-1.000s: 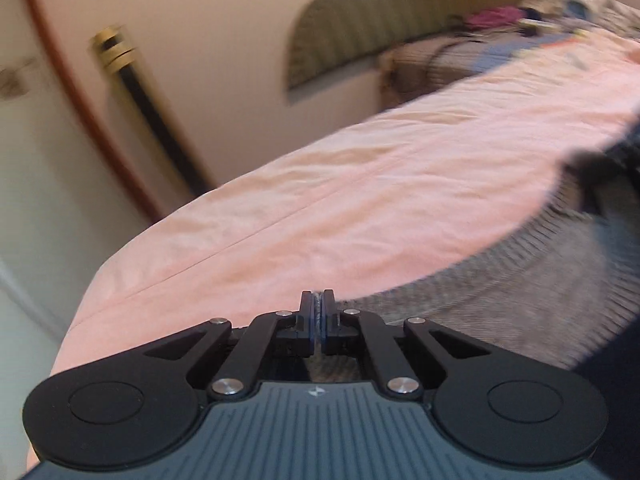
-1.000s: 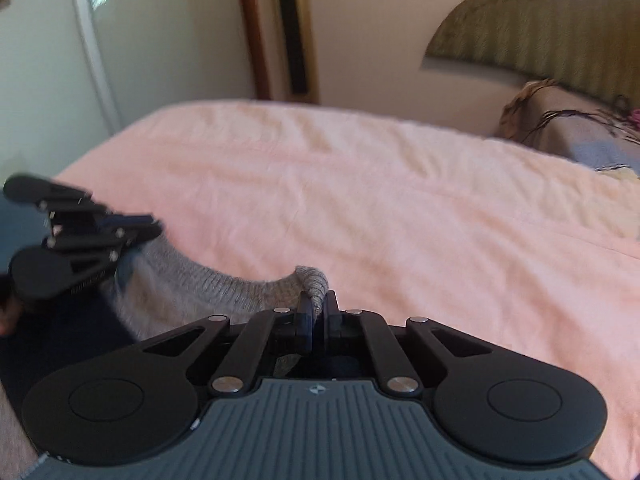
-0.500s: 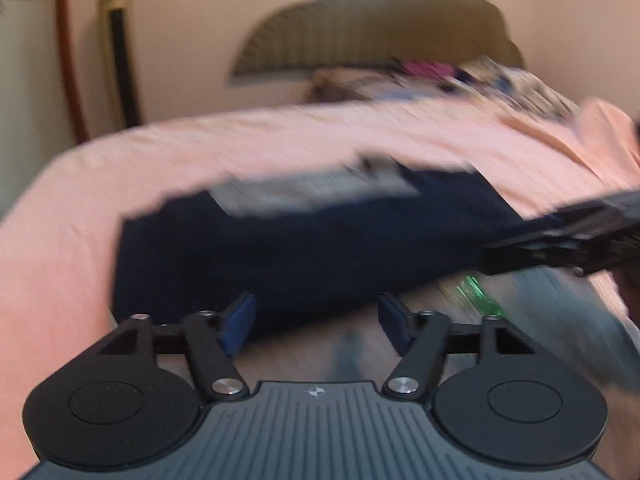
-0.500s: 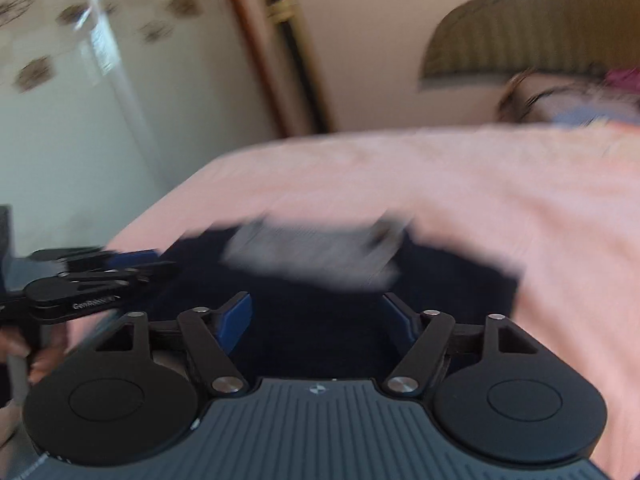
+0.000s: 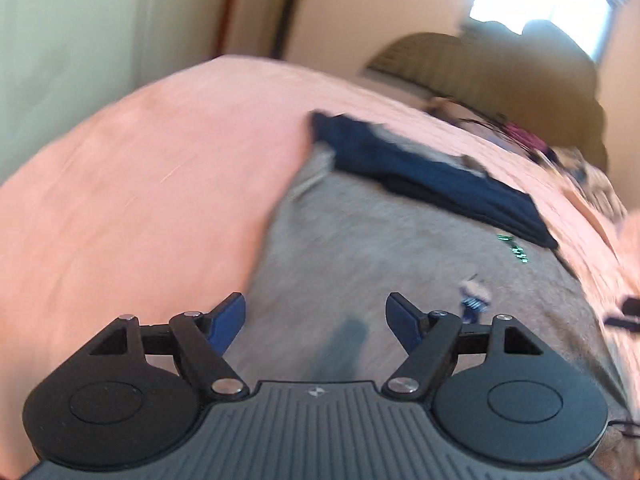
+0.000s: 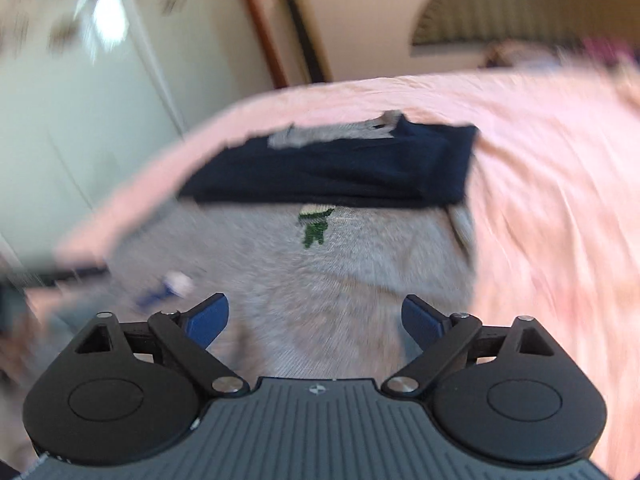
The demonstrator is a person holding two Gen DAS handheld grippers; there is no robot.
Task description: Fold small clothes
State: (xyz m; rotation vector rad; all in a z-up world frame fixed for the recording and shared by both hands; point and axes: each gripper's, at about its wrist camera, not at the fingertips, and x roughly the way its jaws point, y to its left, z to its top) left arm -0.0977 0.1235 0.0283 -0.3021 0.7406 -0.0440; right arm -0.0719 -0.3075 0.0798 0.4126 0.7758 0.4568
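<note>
Both grippers released over the grey sweater.
Left gripper [image 5: 314,314] and right gripper [image 6: 316,318] have just been opening their jaws, nothing between them; grey sweater [image 6: 360,264] lies flat on the pink bed [image 6: 560,200], navy part [image 6: 340,172] folded across its far end.

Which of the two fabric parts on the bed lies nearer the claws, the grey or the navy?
The grey knit part, bearing a small green motif, spreads right ahead of both claws; the navy part lies folded across its far end.

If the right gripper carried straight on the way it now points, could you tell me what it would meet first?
Most likely the grey knitted garment spread on the pink bedsheet. The right gripper is open and empty, angled down over that knit; the folded navy cloth lies further on. Blur leaves depth uncertain.
</note>
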